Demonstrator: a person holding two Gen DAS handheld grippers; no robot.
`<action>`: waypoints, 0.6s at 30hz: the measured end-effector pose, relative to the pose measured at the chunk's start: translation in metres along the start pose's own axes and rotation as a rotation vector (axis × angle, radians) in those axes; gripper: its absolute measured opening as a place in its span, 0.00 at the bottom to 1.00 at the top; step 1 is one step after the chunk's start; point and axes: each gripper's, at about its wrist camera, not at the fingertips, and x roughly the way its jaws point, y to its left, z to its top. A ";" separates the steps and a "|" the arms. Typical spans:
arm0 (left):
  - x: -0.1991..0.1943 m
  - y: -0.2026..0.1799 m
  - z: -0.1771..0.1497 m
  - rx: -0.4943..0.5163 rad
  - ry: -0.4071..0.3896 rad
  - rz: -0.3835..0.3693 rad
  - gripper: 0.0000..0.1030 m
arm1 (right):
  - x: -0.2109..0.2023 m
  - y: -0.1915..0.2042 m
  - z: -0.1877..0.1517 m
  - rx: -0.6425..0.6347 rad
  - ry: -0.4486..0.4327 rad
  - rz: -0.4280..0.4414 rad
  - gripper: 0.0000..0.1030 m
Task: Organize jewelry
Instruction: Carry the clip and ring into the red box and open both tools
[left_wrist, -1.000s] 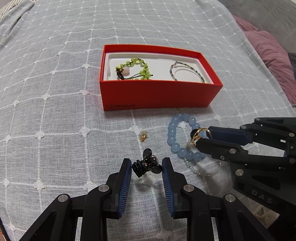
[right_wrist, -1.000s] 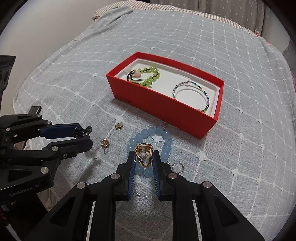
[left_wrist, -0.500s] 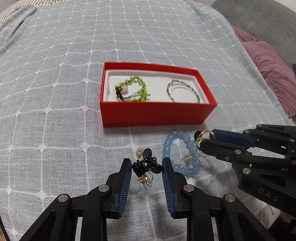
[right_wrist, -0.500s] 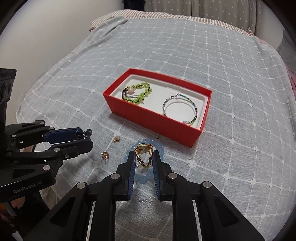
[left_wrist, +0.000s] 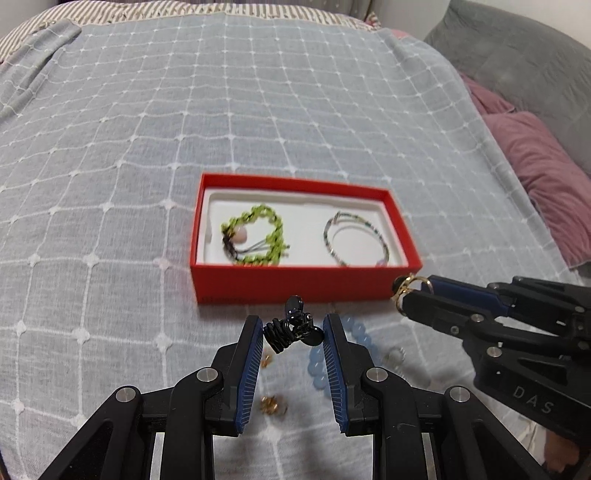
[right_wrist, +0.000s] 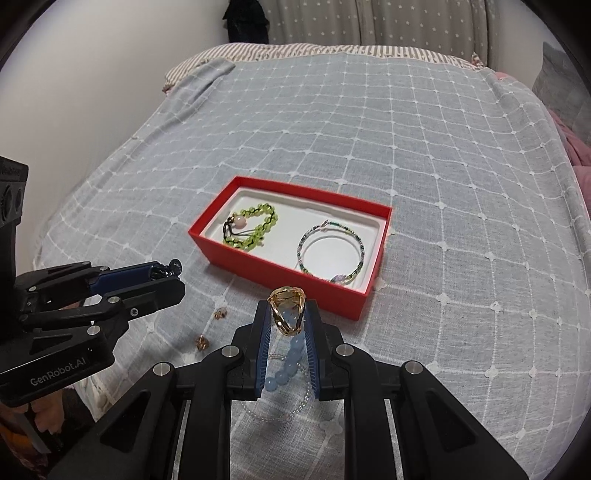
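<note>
Left wrist view: black coiled metal ornament with round black discs (left_wrist: 291, 326), clamped between the blue pads of the left tool (left_wrist: 292, 334), held clear of the bedspread, just short of the box's near wall.

Gold openwork metal ring (right_wrist: 287, 311): pinched upright between the narrowly set pads of the right tool (right_wrist: 287, 325), near the box's near corner.

Red rectangular cardboard box with white inner tray (left_wrist: 295, 282): open, lying on the bed. Contents: green beaded cord bracelet with one pink bead (left_wrist: 255, 236) at the left end; thin multicoloured beaded wire bangle (left_wrist: 356, 238) at the right end; the two lie apart.

Loose pieces on the bedspread, on the near side of the box: pale blue round-bead bracelet (left_wrist: 317, 365); clear small-bead strand (right_wrist: 275, 413); small silver ring (left_wrist: 396, 355); two small gold earring-like pieces (right_wrist: 220, 314) (right_wrist: 202, 341), detail too fine to tell.

Surface: grey bedspread with white stitched grid and small flower knots (left_wrist: 147, 122), covering the bed. Striped pillow or sheet (right_wrist: 295, 50) at the head end.

Room: mauve pillow (left_wrist: 546, 173) and grey upholstery (left_wrist: 517, 55) on the right; star-print curtain (right_wrist: 406, 18) and pale wall (right_wrist: 92, 55) behind the bed.
</note>
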 end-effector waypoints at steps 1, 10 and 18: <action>0.001 0.000 0.002 0.000 -0.008 -0.010 0.27 | 0.001 -0.002 0.002 0.005 -0.006 -0.001 0.19; 0.019 0.002 0.018 0.014 -0.059 -0.018 0.27 | 0.009 -0.024 0.014 0.073 -0.077 0.014 0.18; 0.046 0.000 0.028 0.069 -0.099 0.041 0.27 | 0.024 -0.033 0.020 0.078 -0.109 0.010 0.18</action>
